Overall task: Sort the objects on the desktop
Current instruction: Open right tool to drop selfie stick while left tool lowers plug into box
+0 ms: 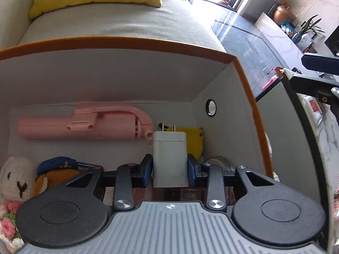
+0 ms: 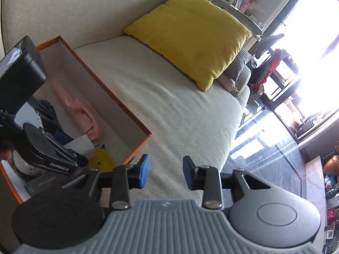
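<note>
Left gripper [image 1: 170,170]: blue pads are pressed on both flanks of a white plug adapter [image 1: 170,158], gripped low on its body, prongs pointing away from the camera. Gripping low leaves the prong end free, probably so the adapter can be set down without the fingers fouling the box contents.

The adapter is held inside an orange-rimmed box [image 1: 243,78], above its floor. Just beyond it a yellow flat item [image 1: 196,141] lies against the right wall; a pink folded gadget [image 1: 84,127] lies along the far wall. A white knitted rabbit [image 1: 15,180] and a bear in a blue cap [image 1: 57,169] occupy the near-left corner. The spot in front of the yellow item appears to be the intended resting place.

Right gripper [image 2: 166,173]: fingers are apart, nothing between them. It is held outside the box over the sofa seat [image 2: 169,105], presumably kept clear while the left completes the drop. A yellow cushion [image 2: 190,38] sits further back.
</note>
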`<action>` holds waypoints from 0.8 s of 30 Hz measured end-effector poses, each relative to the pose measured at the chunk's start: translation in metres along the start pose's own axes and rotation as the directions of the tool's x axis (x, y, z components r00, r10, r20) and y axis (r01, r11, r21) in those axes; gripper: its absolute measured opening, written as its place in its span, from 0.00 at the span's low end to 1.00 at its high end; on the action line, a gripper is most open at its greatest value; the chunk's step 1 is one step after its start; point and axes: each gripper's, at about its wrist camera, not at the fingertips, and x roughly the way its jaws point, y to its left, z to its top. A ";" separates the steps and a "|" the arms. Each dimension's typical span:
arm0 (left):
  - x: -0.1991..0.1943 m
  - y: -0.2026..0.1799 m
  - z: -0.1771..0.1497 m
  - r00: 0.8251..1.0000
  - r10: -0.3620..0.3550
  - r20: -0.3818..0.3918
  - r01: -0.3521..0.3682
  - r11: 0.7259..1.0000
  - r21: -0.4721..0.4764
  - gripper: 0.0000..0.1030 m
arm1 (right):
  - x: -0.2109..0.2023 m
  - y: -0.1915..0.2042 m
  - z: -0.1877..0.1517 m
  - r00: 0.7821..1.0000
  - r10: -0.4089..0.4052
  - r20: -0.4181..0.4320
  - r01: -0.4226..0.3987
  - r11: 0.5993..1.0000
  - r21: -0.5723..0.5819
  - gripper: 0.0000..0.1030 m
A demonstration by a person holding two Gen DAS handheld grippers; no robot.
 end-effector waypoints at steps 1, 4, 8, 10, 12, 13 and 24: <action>0.000 0.000 -0.001 1.000 0.000 -0.007 0.000 1.000 -0.002 0.36 | 0.000 0.000 -0.001 1.000 0.003 -0.001 -0.003 1.000 0.001 0.35; -0.001 -0.007 -0.003 0.999 0.047 -0.016 -0.047 0.998 0.036 0.36 | 0.002 0.000 -0.004 1.000 0.008 -0.006 -0.008 1.000 0.012 0.35; 0.005 -0.013 -0.007 0.996 0.087 -0.033 -0.086 0.995 0.042 0.36 | 0.001 0.001 -0.007 1.000 0.019 -0.010 -0.019 0.999 0.032 0.35; 0.002 -0.013 -0.008 0.995 0.090 -0.032 -0.089 0.995 0.034 0.36 | 0.000 0.002 -0.010 1.000 0.024 -0.015 -0.023 0.999 0.033 0.35; -0.003 -0.011 -0.010 0.996 0.084 -0.023 -0.083 0.996 0.034 0.37 | 0.000 0.003 -0.013 0.999 0.039 -0.030 -0.038 0.998 0.049 0.36; -0.007 -0.010 -0.012 0.996 0.082 -0.016 -0.081 0.996 0.038 0.37 | 0.001 0.002 -0.014 0.998 0.052 -0.041 -0.049 0.997 0.063 0.36; -0.108 -0.004 -0.039 0.981 0.085 0.173 -0.099 0.992 0.073 0.53 | -0.019 0.014 -0.020 0.992 0.085 -0.090 -0.077 0.993 0.094 0.36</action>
